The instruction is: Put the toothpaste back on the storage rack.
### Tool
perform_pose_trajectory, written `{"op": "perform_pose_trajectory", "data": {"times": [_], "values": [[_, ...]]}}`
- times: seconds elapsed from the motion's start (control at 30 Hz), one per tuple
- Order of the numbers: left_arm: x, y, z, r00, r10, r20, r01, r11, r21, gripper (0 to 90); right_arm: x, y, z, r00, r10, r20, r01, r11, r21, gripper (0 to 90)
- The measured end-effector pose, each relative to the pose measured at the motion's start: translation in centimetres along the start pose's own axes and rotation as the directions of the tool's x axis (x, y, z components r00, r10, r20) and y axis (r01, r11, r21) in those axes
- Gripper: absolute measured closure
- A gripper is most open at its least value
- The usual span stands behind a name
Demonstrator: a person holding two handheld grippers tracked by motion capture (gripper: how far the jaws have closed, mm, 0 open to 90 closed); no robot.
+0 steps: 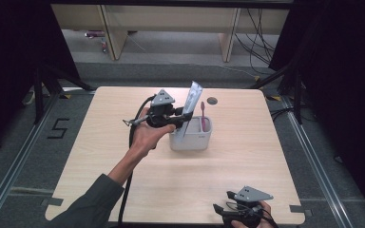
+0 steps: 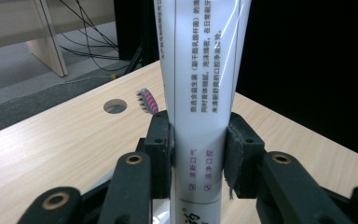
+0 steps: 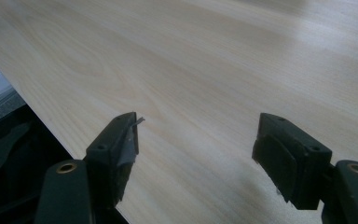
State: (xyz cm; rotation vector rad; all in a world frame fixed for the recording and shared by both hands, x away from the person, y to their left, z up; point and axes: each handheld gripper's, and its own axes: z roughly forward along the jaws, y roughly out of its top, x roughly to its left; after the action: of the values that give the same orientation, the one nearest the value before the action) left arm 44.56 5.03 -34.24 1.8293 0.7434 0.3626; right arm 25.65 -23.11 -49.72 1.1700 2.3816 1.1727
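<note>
Reached forward from the lower left over the pale wooden desk [image 1: 123, 190], forearm stretched and left hand [image 1: 145, 135] wrapped around the left claw [image 1: 183, 118], clamped tight on a white plastic toothpaste tube [image 2: 200, 93] standing tilted in the grey rectangular holder cup [image 1: 192, 140] beside a pink toothbrush [image 1: 203, 116]. Rested low at the desk's near right edge, right hand [image 1: 254, 221] gripping the right claw [image 3: 196, 154], spread wide and empty above bare wood.

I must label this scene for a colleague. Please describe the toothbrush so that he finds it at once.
Near the middle of the wooden table stands a small white holder. The toothbrush stands upright in its right side. It is thin and pink, unlike the wide white tube beside it, which the left tool grips.
</note>
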Motion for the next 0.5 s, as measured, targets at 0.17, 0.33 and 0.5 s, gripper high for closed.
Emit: {"op": "perform_pose_trajectory", "data": {"times": [0.17, 0.33, 0.5], "values": [[0.1, 1.0, 0.9, 0.9999, 0.006, -0.009, -0.006, 1.0000, -0.007, 65.8, 0.2, 0.0, -0.1, 0.9996, 0.029, -0.005, -0.029, 1.000, 0.007, 30.8], [0.3, 1.2, 2.0, 0.9996, 0.006, -0.029, -0.006, 1.0000, -0.007, 65.8, 0.0, 0.0, -0.2, 1.0000, 0.004, 0.005, -0.004, 1.000, -0.003, 30.8], [0.7, 1.1, 3.2, 0.9990, -0.005, -0.044, 0.004, 0.9998, -0.018, 65.8, 0.1, -0.1, -0.2, 0.9999, 0.016, 0.002, -0.016, 1.000, -0.001, 30.9]]}}
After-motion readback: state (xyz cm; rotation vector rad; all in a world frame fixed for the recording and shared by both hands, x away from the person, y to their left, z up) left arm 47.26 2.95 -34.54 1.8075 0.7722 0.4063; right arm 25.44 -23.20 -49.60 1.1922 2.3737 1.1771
